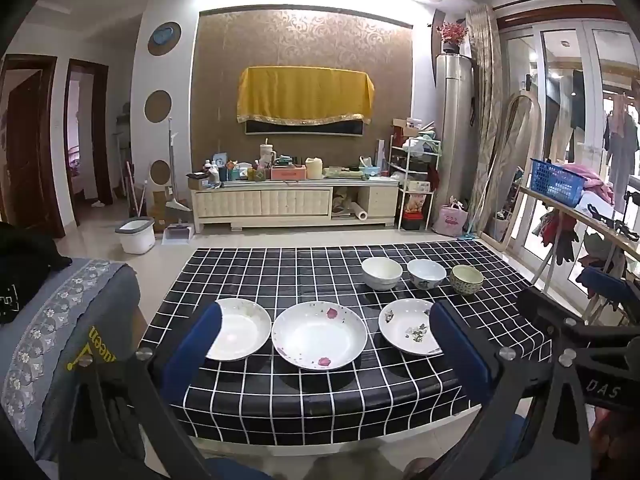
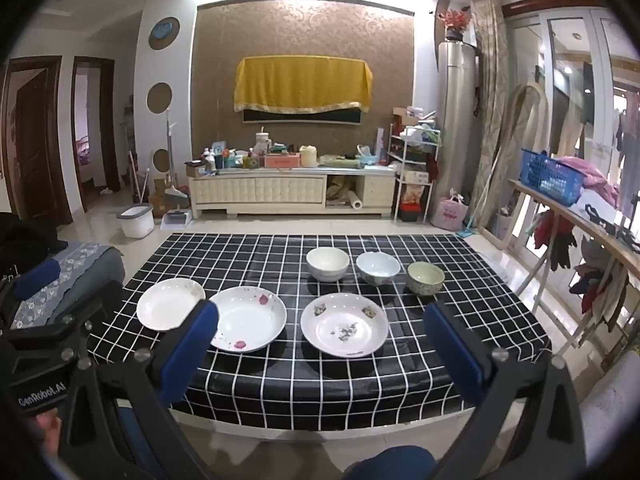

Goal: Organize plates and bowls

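Observation:
Three white plates lie in a row on the black checked tablecloth (image 1: 280,280): a plain one (image 1: 244,330) at left, a pink-petal one (image 1: 319,335) in the middle, a grey-patterned one (image 1: 408,326) at right. Behind them stand a white bowl (image 1: 381,273), a blue-patterned bowl (image 1: 426,273) and a green-rimmed bowl (image 1: 466,279). In the right wrist view they appear as the plain plate (image 2: 170,309), petal plate (image 2: 250,317), patterned plate (image 2: 344,330), white bowl (image 2: 327,264), blue bowl (image 2: 377,267) and green bowl (image 2: 425,277). My left gripper (image 1: 324,344) and right gripper (image 2: 320,344) hover open and empty before the table's near edge.
A grey embroidered seat cover (image 1: 60,332) lies left of the table. To the right stands a folding rack (image 2: 580,216) with a blue basket (image 2: 550,182) and clothes. A white bucket (image 1: 135,235) sits on the floor beyond, before the TV cabinet (image 1: 296,204).

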A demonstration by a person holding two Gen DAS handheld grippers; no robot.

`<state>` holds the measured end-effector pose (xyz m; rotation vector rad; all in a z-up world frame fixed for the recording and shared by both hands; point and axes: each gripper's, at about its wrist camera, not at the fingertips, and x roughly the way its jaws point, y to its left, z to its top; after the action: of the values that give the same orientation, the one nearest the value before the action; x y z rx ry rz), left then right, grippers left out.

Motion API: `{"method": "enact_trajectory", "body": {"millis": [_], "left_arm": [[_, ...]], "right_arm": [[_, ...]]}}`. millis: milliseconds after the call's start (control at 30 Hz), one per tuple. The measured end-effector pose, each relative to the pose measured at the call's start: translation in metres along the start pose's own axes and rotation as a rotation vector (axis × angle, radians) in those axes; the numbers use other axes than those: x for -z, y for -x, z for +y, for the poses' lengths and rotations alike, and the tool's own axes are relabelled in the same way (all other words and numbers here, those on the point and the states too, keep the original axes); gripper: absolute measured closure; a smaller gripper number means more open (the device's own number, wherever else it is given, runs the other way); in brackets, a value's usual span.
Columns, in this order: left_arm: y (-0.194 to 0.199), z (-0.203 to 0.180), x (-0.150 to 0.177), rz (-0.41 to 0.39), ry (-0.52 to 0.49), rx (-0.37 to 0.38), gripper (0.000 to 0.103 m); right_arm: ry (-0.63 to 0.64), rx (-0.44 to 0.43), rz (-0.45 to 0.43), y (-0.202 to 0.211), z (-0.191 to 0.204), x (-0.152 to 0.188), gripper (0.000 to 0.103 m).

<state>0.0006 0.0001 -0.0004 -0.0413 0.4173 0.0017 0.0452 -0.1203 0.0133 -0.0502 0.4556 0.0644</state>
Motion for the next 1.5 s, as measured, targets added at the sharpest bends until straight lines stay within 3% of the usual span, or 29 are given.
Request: {"method": "enact_trajectory", "body": {"millis": [1500], "left_arm": [[-0.003,0.001,0.001,-0.01,-0.014,0.03,0.0]], "right_arm": [[0.014,0.006,0.016,-0.004,-0.002,0.0,0.0]]}}
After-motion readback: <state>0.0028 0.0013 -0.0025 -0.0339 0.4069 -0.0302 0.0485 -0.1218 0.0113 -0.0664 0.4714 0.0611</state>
